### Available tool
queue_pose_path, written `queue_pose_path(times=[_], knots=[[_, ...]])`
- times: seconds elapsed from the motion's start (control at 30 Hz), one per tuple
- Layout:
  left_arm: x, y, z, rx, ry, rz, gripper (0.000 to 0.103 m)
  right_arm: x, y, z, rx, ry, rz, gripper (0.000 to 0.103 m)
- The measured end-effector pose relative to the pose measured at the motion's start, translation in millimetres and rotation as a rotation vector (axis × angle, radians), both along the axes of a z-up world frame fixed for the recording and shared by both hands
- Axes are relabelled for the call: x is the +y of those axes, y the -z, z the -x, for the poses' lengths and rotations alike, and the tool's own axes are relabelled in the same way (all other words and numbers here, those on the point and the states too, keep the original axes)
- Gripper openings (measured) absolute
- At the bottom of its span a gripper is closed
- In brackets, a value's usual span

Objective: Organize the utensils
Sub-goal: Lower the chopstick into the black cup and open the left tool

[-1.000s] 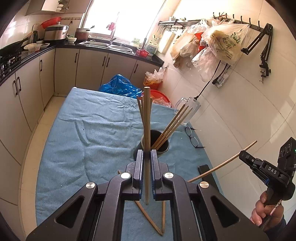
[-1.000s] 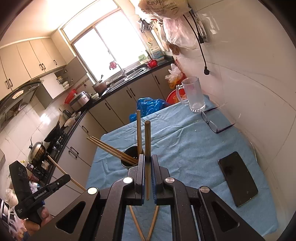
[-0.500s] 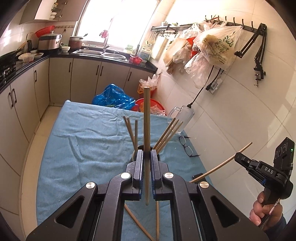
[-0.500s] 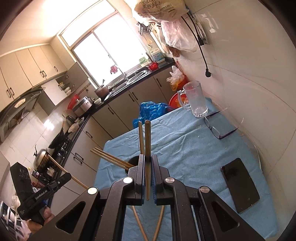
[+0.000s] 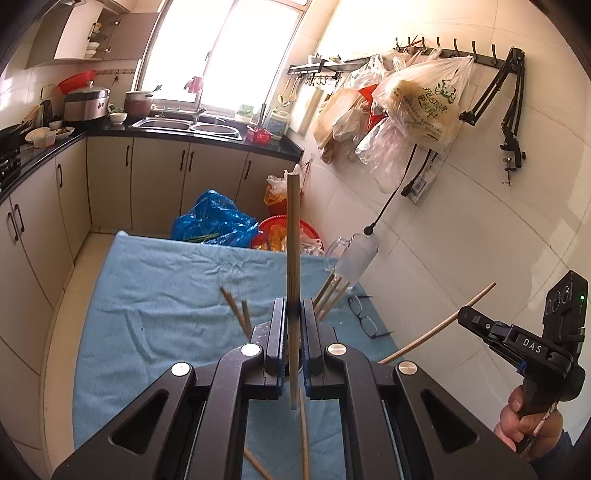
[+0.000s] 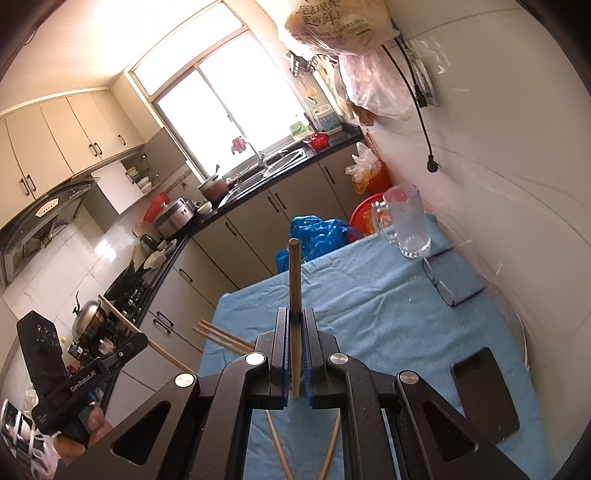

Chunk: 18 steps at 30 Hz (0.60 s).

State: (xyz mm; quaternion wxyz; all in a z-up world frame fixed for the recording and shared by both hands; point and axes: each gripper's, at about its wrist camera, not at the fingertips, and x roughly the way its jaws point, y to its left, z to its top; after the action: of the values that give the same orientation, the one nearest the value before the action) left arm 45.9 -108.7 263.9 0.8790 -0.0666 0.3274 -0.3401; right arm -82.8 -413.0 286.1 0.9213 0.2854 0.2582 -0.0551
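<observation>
The left gripper point(image 5: 293, 321) clamps an upright chopstick point(image 5: 293, 251) pointing toward twelve o'clock; the right gripper point(image 6: 294, 332) likewise clamps another chopstick point(image 6: 294, 273).

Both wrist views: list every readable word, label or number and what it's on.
"DAS": on the right gripper body, left wrist view.
"GenRobot.AI": on the left gripper body, right wrist view.
Green print on the hanging plastic bag: Chinese characters, too small to read.
Dark print on the same bag seen from below: Chinese characters, blurred.
Nothing else is legible.
</observation>
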Motion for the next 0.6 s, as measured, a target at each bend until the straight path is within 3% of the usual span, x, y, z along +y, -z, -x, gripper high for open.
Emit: queue_pose_path(times=[0.3, 0.6], knots=[[-20.0, -3.2, -27.8, -0.001, -0.036, 0.000, 0.006, -7.5, -5.9, -38.6, -0.010, -0.027, -0.007, 0.006], [-36.6, 17.3, -49.8, 0.032, -0.059, -0.039, 0.006, -9.7, 16.6, -83.6, 0.053, -0.067, -0.023, 0.006]])
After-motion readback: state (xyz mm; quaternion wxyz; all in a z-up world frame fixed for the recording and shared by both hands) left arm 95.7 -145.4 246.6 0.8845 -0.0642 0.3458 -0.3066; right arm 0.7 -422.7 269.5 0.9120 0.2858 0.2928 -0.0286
